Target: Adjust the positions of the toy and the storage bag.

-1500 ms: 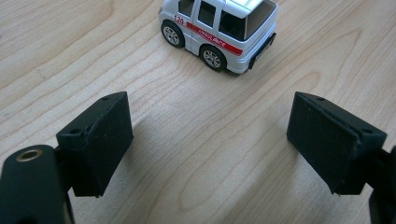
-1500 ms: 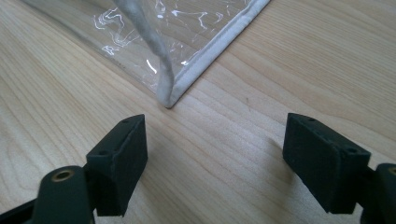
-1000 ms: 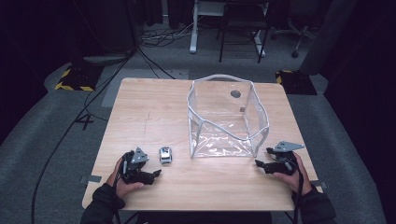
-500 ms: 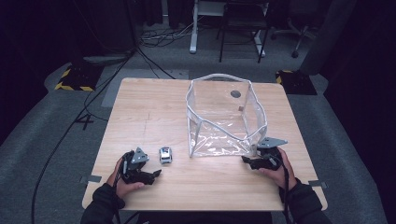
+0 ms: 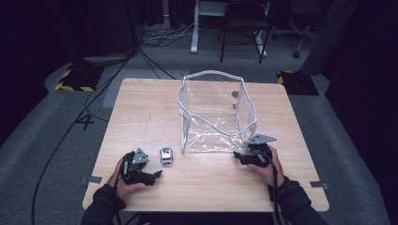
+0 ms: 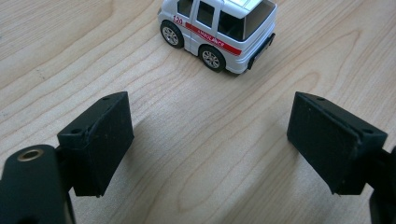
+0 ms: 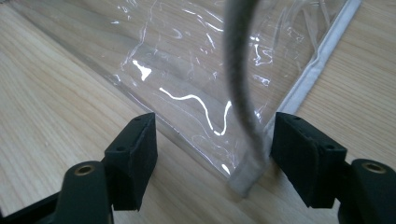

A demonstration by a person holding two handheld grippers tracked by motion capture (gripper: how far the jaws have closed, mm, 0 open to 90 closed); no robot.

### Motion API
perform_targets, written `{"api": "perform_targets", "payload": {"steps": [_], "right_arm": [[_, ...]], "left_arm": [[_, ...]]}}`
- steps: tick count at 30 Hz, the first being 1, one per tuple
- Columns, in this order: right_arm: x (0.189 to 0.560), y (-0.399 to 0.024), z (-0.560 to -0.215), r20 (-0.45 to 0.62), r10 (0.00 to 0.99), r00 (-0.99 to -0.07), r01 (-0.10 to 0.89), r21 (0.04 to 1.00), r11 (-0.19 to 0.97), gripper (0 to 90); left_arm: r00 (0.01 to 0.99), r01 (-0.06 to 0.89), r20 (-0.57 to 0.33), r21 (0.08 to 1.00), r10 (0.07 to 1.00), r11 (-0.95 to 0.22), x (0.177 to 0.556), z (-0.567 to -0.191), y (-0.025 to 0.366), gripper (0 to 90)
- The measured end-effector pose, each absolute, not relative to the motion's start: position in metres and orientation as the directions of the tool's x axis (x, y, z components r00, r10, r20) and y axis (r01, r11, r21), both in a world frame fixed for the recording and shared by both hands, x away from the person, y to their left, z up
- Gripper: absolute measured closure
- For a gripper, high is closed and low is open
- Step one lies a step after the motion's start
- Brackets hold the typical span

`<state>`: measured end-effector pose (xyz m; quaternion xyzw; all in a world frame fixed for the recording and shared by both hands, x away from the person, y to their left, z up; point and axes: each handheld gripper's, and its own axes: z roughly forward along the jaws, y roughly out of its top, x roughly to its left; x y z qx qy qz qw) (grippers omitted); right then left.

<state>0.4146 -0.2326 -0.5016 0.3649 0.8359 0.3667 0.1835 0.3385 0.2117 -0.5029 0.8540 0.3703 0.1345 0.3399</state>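
Toy ambulance — side reads "120" and "AMBULANCE" — on table.

A dim lab or studio: a wooden bench is standing on grey carpet, cables are trailing past hazard-striped tape and desk legs.

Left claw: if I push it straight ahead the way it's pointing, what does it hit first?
Probably the toy ambulance. It stands just ahead of the open left claw, slightly toward the upper part of its line, with bare table between. Depth is hard to judge.
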Motion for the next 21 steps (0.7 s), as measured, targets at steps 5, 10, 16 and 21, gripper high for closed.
{"api": "perform_targets", "payload": {"steps": [5, 10, 16, 21], "right_arm": [[0.415, -0.216, -0.502, -0.04, 0.749, -0.662, 0.478, 0.747, 0.462, 30.9], [0.413, -0.214, -0.502, -0.025, 0.741, -0.671, 0.475, 0.753, 0.455, 27.3], [0.402, -0.224, -0.502, -0.036, 0.698, -0.715, 0.442, 0.75, 0.492, 25.9], [0.396, -0.251, -0.502, -0.043, 0.703, -0.71, 0.444, 0.748, 0.493, 26.1]], "left_arm": [[0.689, 0.542, -0.024, 0.681, 0.724, -0.493, 0.338, -0.503, 0.212, 14.7], [0.686, 0.546, -0.027, 0.68, 0.727, -0.489, 0.338, -0.503, 0.211, 14.6], [0.676, 0.549, -0.019, 0.68, 0.737, -0.486, 0.337, -0.503, 0.21, 14.6], [0.655, 0.568, -0.021, 0.673, 0.755, -0.474, 0.337, -0.502, 0.201, 13.9]]}}
